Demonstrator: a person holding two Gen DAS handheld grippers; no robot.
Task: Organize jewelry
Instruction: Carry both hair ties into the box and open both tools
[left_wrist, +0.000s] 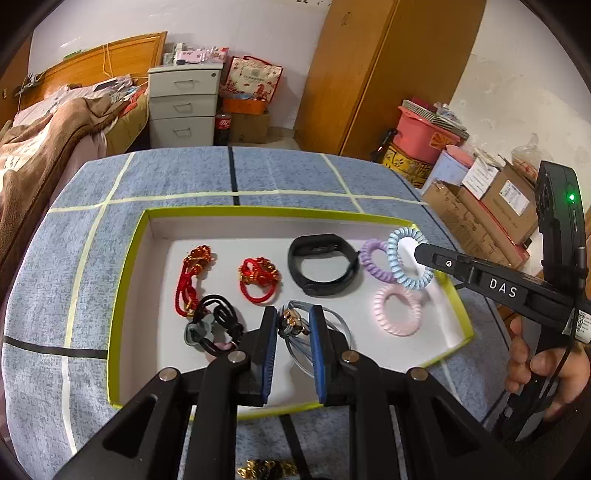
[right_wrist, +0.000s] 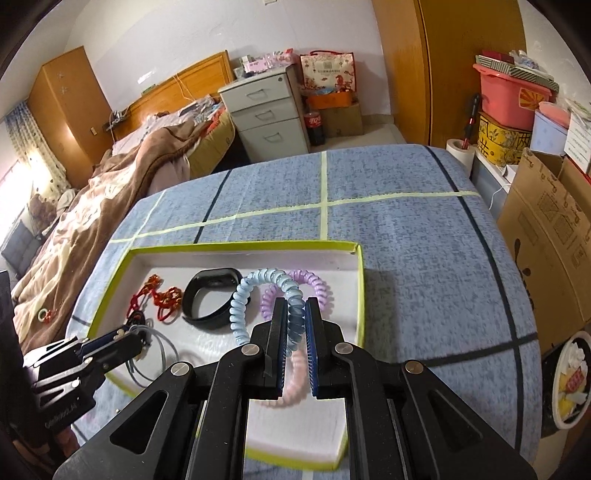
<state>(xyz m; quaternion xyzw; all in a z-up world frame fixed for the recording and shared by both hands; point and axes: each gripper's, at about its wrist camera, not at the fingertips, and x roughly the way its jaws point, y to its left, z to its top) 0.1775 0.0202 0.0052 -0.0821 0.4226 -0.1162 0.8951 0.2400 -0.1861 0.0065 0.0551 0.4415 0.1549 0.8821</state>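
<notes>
1. Right gripper (right_wrist: 295, 325): fingers nearly closed, clamping the blue coil tie (right_wrist: 258, 295), lifted above the tray (right_wrist: 360, 288). The coil hangs loose from one pinch point. Risk: it springs out or swings into the purple coil tie (right_wrist: 314, 286) beneath.
2. Left gripper (left_wrist: 293, 325): fingers part open, straddling the beaded knot of the grey cord bracelet (left_wrist: 325, 332), which lies on the tray floor; contact not clear. Risk: closing on the cord beside the beads lets it slide out.
3. Black cord bracelet (left_wrist: 218, 325) sits just beside the left finger; could snag and drag.
4. Pink coil tie (left_wrist: 399, 310), black wristband (left_wrist: 321, 266), red knot bracelets (left_wrist: 258, 278) crowd the tray; tangling likely.
5. Both grippers near; collision possible.
</notes>
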